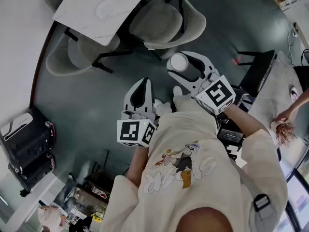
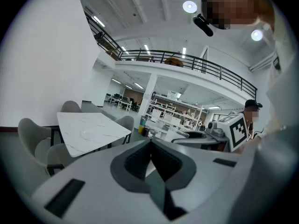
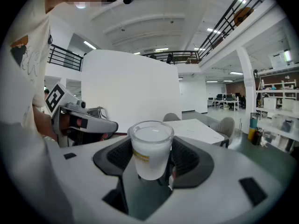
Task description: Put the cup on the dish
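Observation:
A frosted white cup (image 3: pixel 150 148) sits upright between the dark pads of my right gripper (image 3: pixel 152 160), which is shut on it. In the head view the cup (image 1: pixel 179 62) and right gripper (image 1: pixel 187 65) are held in the air over the dark floor, short of the marble table (image 1: pixel 91 18). A clear round dish (image 1: pixel 105 7) lies on that table, and the left gripper view shows the dish (image 2: pixel 89 134) too. My left gripper (image 1: pixel 143 83) hangs beside the right one, its jaws shut with nothing between them (image 2: pixel 151 143).
Grey padded chairs (image 1: pixel 164 23) ring the marble table. Black cases (image 1: pixel 26 144) stand at the left. A black chair (image 1: pixel 258 71) and a second light table (image 1: pixel 280 95) with another person's hand (image 1: pixel 286 115) on it are at the right.

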